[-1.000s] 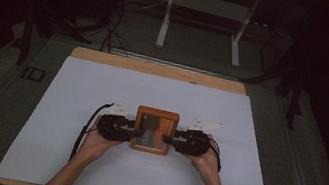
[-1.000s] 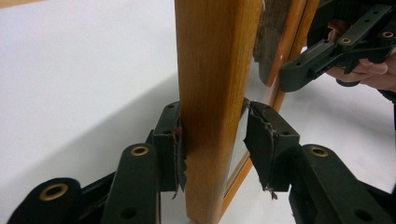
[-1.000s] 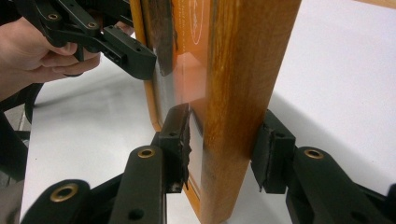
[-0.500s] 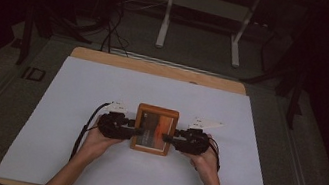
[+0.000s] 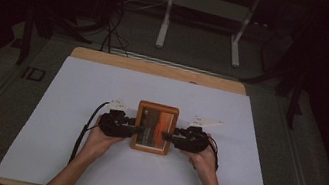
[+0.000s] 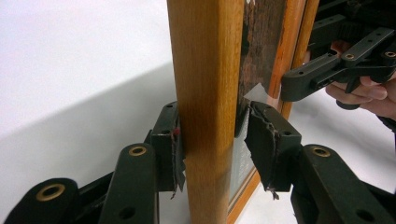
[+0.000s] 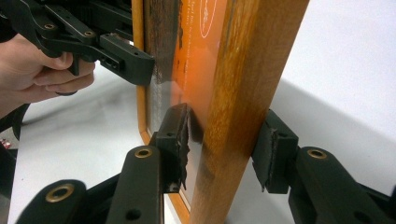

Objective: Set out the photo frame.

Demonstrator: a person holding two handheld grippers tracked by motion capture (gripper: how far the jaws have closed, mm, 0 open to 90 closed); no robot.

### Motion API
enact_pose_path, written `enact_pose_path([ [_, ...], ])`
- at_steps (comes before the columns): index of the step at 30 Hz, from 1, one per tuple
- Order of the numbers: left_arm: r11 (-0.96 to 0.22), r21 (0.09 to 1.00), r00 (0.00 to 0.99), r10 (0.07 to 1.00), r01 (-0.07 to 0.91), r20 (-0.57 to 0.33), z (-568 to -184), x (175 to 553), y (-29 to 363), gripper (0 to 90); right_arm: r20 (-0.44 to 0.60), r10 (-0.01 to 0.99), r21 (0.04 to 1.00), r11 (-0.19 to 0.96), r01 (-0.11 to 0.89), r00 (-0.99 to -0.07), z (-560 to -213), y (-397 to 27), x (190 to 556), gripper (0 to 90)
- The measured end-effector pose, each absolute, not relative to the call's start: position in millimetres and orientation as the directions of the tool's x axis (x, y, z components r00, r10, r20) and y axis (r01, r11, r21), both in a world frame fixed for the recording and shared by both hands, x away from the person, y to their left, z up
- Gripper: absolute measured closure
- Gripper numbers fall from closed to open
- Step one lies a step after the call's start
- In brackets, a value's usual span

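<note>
A wooden picture frame (image 5: 155, 126) with an orange and brown print sits between my two grippers, just over the white sheet. My left gripper (image 5: 138, 130) grips its left rail. In the left gripper view the pads (image 6: 173, 140) press the wood (image 6: 205, 70) and the glass, and the other gripper (image 6: 299, 86) reaches in from the far side. My right gripper (image 5: 170, 136) grips the right rail. In the right gripper view its jaws (image 7: 224, 140) straddle the rail (image 7: 247, 70); they have just been opening a little, but both pads still touch it. The left gripper (image 7: 135, 65) and hand appear beyond.
A white sheet (image 5: 101, 92) covers the wooden table, whose far edge (image 5: 156, 68) shows bare. Behind the table stand metal legs (image 5: 165, 22) and loose cables (image 5: 109, 32) on a dark floor. Both forearms enter from the bottom edge.
The frame has shifted slightly toward the far side, and its face has changed from grey glare to orange, so its tilt has changed. Both hands stay at its sides.
</note>
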State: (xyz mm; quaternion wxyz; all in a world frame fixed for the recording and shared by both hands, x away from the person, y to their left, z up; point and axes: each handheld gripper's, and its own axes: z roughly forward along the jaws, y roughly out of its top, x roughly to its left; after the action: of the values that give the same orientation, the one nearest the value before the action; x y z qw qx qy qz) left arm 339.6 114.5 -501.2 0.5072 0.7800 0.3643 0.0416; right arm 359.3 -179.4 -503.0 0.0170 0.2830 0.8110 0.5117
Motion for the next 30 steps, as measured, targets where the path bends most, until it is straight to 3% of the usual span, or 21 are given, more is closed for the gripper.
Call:
enact_pose_path([
  [4,-0.234,0.817,0.733,0.612,0.527,-0.298,-499.6,338.7,114.4,54.2,0.262,0.478,0.839,0.317,0.443,-0.839,-502.9,-179.0,359.7,57.9],
  [9,-0.219,0.819,0.724,0.619,0.531,-0.304,-497.7,338.7,119.0,46.9,0.291,0.464,0.835,0.305,0.459,-0.837,-502.0,-180.7,361.4,47.0],
  [30,-0.147,0.846,0.68,0.671,0.512,-0.295,-476.6,332.7,145.5,44.8,0.228,0.489,0.861,0.303,0.409,-0.842,-479.9,-199.4,355.6,40.5],
])
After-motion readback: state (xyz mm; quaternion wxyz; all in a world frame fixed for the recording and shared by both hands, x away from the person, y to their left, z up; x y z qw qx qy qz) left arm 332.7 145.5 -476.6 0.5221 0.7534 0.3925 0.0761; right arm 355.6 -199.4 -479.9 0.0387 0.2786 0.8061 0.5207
